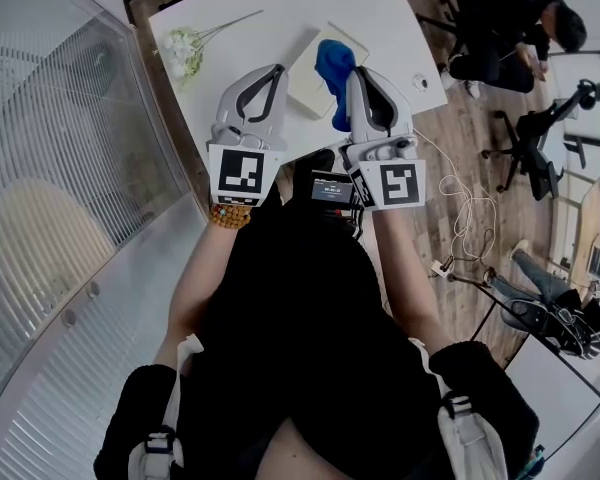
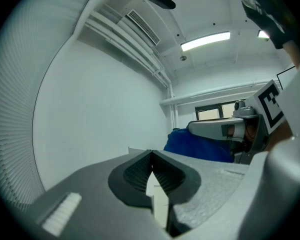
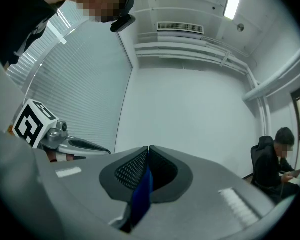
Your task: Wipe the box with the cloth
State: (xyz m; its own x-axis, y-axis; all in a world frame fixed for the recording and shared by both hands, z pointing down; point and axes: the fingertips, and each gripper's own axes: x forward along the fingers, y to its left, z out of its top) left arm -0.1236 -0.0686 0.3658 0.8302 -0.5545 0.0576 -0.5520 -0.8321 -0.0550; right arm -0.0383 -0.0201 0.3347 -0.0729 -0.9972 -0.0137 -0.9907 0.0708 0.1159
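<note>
- The grey two-jaw left gripper [image 1: 276, 70] is held forward, its jaws closed on a pale flat box [image 2: 159, 199].
- The matching right gripper [image 1: 356, 76] is held just beside it, clamped on a blue cloth [image 3: 141, 194].

white table [image 1: 380, 18] | wood floor [image 1: 470, 138] | ribbed glass partition [image 1: 50, 138] | black office chair [image 1: 545, 128] | ceiling strip light lit [image 2: 205, 40]

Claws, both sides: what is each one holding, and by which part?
The left claw pinches the box by its thin left edge; the right claw grips a fold of the blue cloth.
</note>
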